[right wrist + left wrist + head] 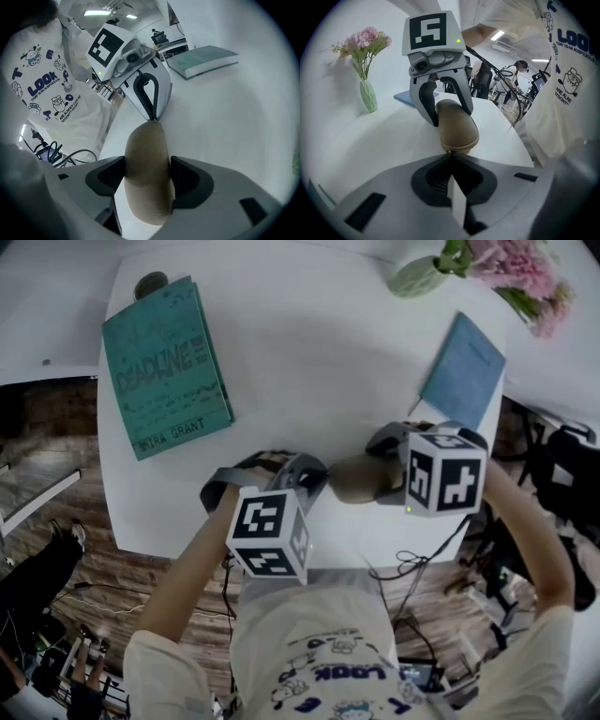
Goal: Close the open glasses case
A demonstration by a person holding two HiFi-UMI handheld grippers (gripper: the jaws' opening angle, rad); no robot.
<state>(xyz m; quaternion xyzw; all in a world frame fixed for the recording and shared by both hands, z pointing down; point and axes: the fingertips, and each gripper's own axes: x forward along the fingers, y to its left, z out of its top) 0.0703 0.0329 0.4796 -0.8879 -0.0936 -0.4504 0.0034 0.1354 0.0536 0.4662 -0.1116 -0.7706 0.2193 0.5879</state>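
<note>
Both grippers are tipped steeply down at the front edge of the white counter (309, 362), facing each other. The person's left forearm (187, 577) and right forearm (530, 540) reach in from below in the head view.

The left gripper (451, 157) has its fingers (424, 180) pressed together, nothing wide between them. Their joined tip is right up against the near end of the glasses case (457, 126); whether it nips the rim there I cannot tell.

Over to the right gripper (147, 161): its fingers (192, 180) are pinching the case from both sides, a pad flat on each flank, clamped around the end away from the other gripper.

The case lies lengthwise between the two grippers. In the head view its long axis runs left to right along the counter's front edge, one end toward each gripper. It sits low at the counter, just in from the edge.

Looks: a tan, matte, rounded pod, soft in texture. The lid is down on the base, with one thin seam around the lower rim in the left gripper view.

Further back lie a teal book (167, 367) on the left and a blue notebook (464, 371) on the right. A pale green vase (417, 277) of pink flowers (520, 268) stands at the far side.
</note>
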